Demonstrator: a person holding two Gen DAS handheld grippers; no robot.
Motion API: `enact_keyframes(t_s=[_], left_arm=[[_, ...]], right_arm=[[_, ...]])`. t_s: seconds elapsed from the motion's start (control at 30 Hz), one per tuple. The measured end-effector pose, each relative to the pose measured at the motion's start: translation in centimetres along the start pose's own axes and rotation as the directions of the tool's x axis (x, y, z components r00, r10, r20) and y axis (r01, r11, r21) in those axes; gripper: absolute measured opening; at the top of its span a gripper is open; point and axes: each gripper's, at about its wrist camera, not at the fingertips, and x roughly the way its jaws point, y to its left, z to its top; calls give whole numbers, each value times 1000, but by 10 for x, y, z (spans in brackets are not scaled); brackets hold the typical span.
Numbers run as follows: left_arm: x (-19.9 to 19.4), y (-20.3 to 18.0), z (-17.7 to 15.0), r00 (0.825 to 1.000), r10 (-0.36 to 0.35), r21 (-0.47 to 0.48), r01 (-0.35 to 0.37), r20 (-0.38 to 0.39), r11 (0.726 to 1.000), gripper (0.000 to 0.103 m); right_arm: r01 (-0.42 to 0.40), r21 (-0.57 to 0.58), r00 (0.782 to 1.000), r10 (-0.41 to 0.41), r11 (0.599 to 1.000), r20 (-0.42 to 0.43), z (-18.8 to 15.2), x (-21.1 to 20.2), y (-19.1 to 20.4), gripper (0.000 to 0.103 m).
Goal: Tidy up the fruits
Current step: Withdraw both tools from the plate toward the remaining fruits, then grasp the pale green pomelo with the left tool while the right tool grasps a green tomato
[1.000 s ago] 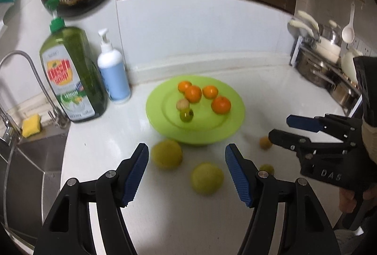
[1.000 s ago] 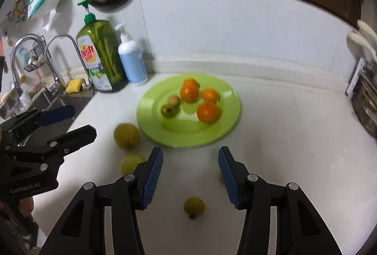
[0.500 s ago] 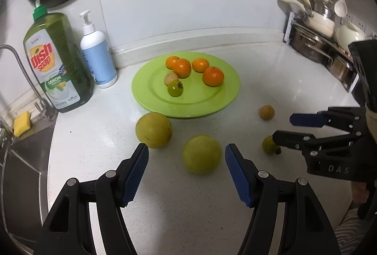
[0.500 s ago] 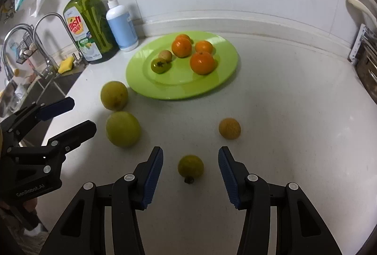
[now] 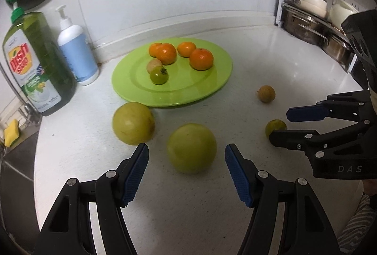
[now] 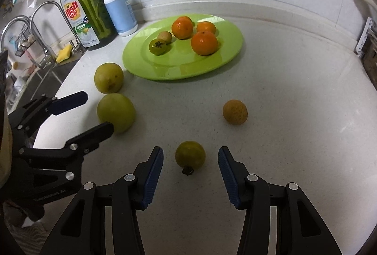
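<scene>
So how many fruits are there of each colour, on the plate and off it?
Orange fruits: 4, all on the green plate
Big yellow-green fruits: 2, on the counter
Small green fruits: 2, one on the plate, one on the counter
Small tan fruits: 2, one on the plate, one on the counter
Total: 10

left claw (image 5: pixel 186 171): jaws apart, angled downward | right claw (image 6: pixel 190 170): jaws apart, angled downward
</scene>
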Motion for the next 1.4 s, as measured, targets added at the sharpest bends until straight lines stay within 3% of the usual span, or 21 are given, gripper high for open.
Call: enact_keyframes(t_s=[0.3,0.7,1.4], left_arm=[[16,-2,4,1000,-24,-5,24,-18,1000,65],[22,-1,6,999,-19,-21,19,-33,1000,50],[11,2,9,1000,-18,-61,16,-26,998,49]], right_arm=[[-17,9,1000,17,1000,-25,1,8,-2,42],[-31,16,999,31,999,-44,0,14,-3,30],[-34,11,999,34,999,-12,0,8,-3,30]])
